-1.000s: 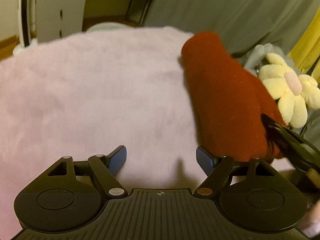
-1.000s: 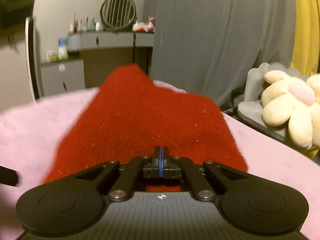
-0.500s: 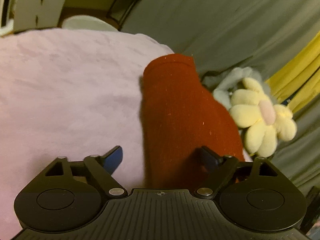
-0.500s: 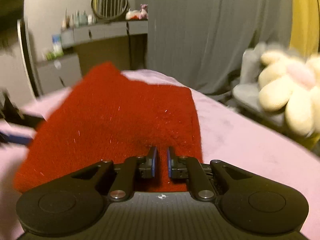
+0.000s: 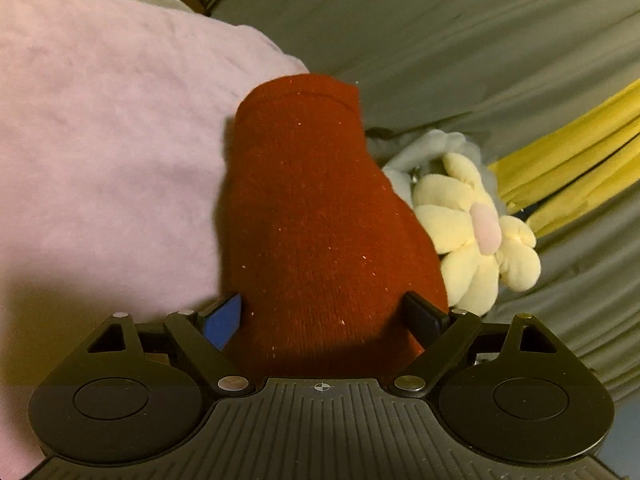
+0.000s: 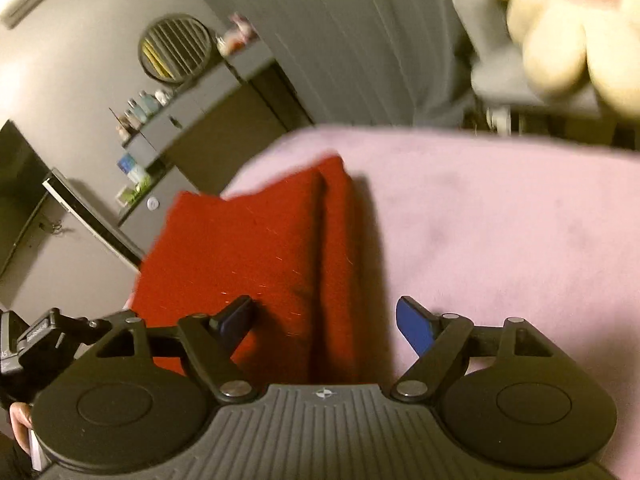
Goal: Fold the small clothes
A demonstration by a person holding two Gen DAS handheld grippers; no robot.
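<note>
Here, a red knitted garment (image 6: pixel 256 264) lies folded on the pink fleece blanket (image 6: pixel 500 240); exact type cannot be told. Right wrist view shows two layers stacked, with a dark fold line running lengthwise near the right edge.

Right gripper (image 6: pixel 326 316): jaws opening, now spread wide. The garment's doubled edge sits between the fingers, but neither pad presses on it. Holds nothing.

Left gripper (image 5: pixel 326 314): jaws wide, one blue pad at each side of the garment's near end. Pads look to be just beside the knit rather than clamped; no pinch visible. Holds nothing, as far as can be seen.

Flower-shaped plush (image 5: pixel 476 232) sits past the blanket's edge, clear of the work.

Step in hand, by judgement: a fold just laid down and let go. Garment is narrow and long now. Next move likely calls for closing on the near end and carrying it over to the far end, keeping the layers aligned so the soft knit doesn't slide apart.
</note>
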